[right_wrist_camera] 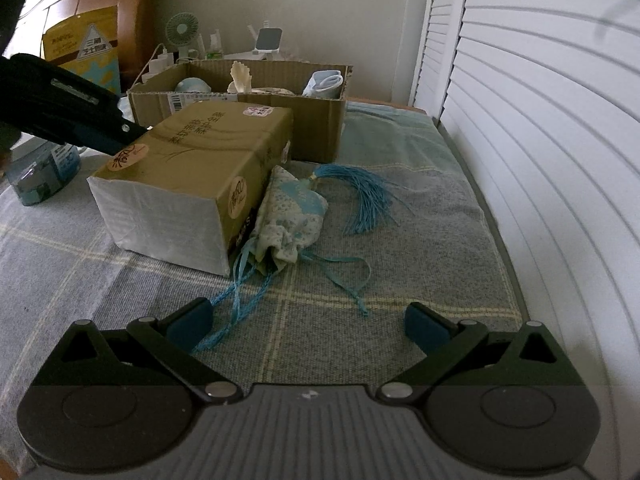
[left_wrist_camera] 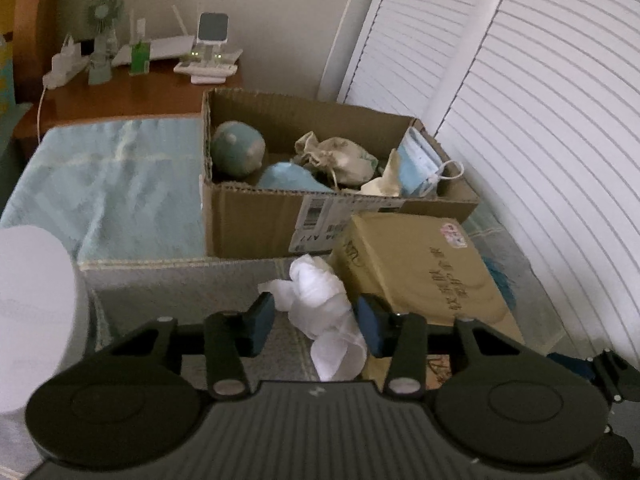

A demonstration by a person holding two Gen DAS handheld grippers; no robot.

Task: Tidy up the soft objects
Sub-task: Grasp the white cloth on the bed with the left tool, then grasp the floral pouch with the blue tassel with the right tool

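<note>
- While I am hovering over the checked cloth (right_wrist_camera: 360,240) on the table, my left tongs (left_wrist_camera: 316,322) are standing half spread around a crumpled white cloth (left_wrist_camera: 324,308); its right side is lying against the right pad, the left pad is just beside a fold, and I cannot tell whether they are pinching it.
- The white cloth is lying at the near left corner of a tan tissue pack (left_wrist_camera: 424,268), in front of the open cardboard box (left_wrist_camera: 256,224).
- The box is sitting further away, against the white louvred doors (left_wrist_camera: 520,100), and it is holding a round teal plush (left_wrist_camera: 236,152), a pale blue soft thing (left_wrist_camera: 288,178), a beige drawstring pouch (left_wrist_camera: 340,156) and a blue face mask (left_wrist_camera: 418,164) leaning at its right end.
- My right tongs (right_wrist_camera: 308,324) are spread wide with nothing between the pads, waiting low over the checked cloth.
- Just beyond them a flowered drawstring pouch (right_wrist_camera: 292,216) is lying against the right side of the tissue pack, its blue ribbons trailing towards my left pad.
- A blue tassel (right_wrist_camera: 360,196) is fanning out to the right of that pouch, touching its far end.
- In the right view my left tongs are reaching in from the left over the tissue pack's far corner.
- A small green fan (left_wrist_camera: 105,12) is standing on the wooden stand in the far left.
</note>
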